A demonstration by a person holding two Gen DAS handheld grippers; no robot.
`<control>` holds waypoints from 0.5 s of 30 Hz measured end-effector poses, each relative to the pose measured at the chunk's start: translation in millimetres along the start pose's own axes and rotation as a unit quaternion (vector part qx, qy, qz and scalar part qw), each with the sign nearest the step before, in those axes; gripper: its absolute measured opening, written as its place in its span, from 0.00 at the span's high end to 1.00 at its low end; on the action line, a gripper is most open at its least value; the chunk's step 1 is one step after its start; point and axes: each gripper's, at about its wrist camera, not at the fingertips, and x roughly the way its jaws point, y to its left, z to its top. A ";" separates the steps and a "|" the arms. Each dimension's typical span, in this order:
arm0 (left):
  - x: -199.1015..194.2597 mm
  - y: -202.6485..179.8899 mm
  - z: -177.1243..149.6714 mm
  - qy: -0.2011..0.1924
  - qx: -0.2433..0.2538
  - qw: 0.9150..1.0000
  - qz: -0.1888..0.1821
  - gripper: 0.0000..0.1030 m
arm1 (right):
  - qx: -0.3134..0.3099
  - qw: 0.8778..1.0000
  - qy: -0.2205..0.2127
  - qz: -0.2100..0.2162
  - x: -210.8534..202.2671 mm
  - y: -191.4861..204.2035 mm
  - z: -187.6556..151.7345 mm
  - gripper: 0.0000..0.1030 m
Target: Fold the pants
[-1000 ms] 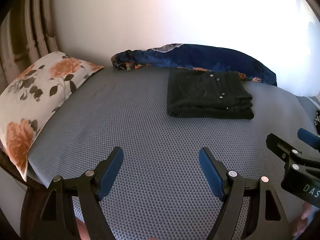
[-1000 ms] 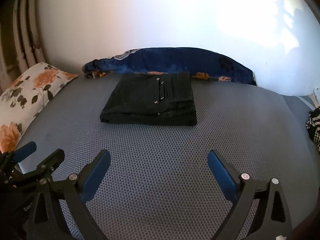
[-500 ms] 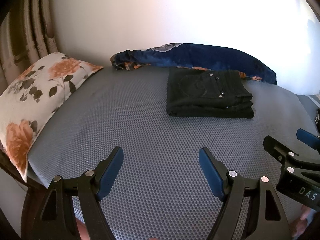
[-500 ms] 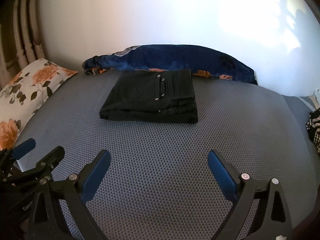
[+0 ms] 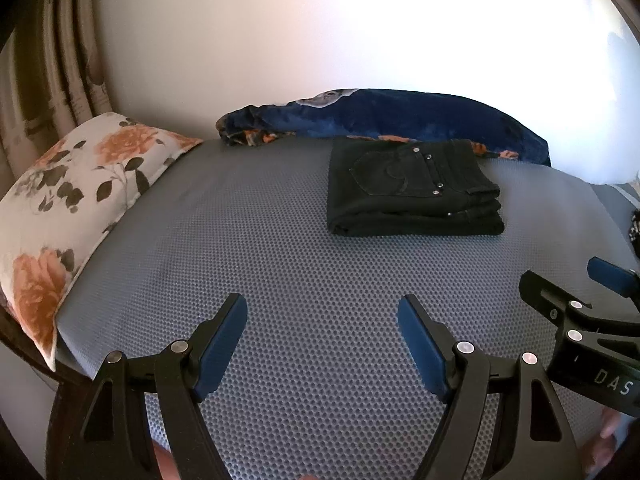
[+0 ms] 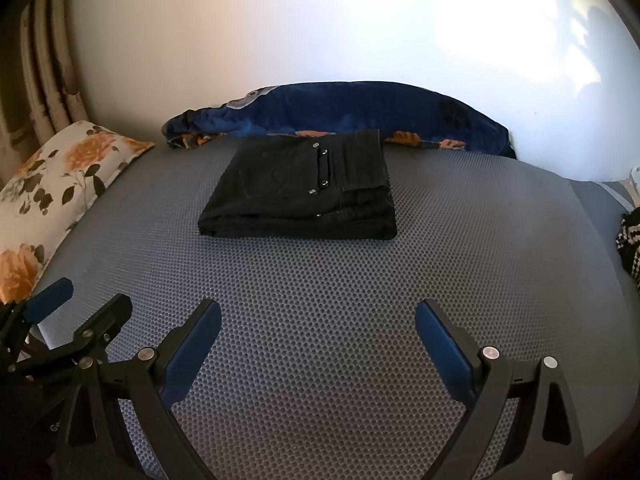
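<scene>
Your black jeans [image 5: 412,188] lie folded into a thick rectangle on the grey mesh-covered bed [image 5: 280,280], back pocket and rivets facing up, stacked edges toward you. Take those jeans as your landmark. Directly behind them, touching their far edge, a rumpled dark blue floral blanket [image 5: 400,116] runs along the white wall [image 5: 280,40]. Well to the left of the jeans, a white pillow with orange roses [image 5: 68,192] leans at the bed's edge, with a curtain [image 5: 52,60] behind it. Far to the right of the jeans, a black-and-white knitted item [image 6: 630,240] shows at the frame's edge; you cannot tell what it is.

Your left hand-held gripper [image 5: 322,320] hangs over bare mesh on the near side of the jeans and a little to their left, well apart from them, its blue pads [image 5: 220,344] spread wide with nothing between them. Your right hand-held gripper [image 6: 318,326] sits likewise on the near side of the jeans, pads [image 6: 444,352] spread and empty, just beside the left one.
</scene>
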 end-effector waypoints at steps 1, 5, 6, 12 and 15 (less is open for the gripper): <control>-0.3 -0.3 -0.4 0.000 -0.001 1.000 0.001 0.24 | -0.001 1.000 0.000 -0.001 0.1 0.2 0.0 0.07; 0.2 0.4 -0.1 -0.001 -0.001 1.000 0.002 0.24 | -0.001 1.000 0.001 -0.001 0.9 0.0 0.4 0.07; 0.9 1.0 0.7 0.000 0.000 1.000 0.000 0.24 | 0.000 1.000 0.002 -0.001 1.2 -0.4 0.4 0.07; 0.5 1.8 1.4 -0.001 0.001 1.000 0.007 0.24 | 0.002 1.000 0.004 -0.001 2.3 -1.3 0.5 0.07; 1.2 2.0 1.8 -0.002 0.002 1.000 0.009 0.24 | 0.002 1.000 0.005 0.000 2.9 -1.6 0.5 0.07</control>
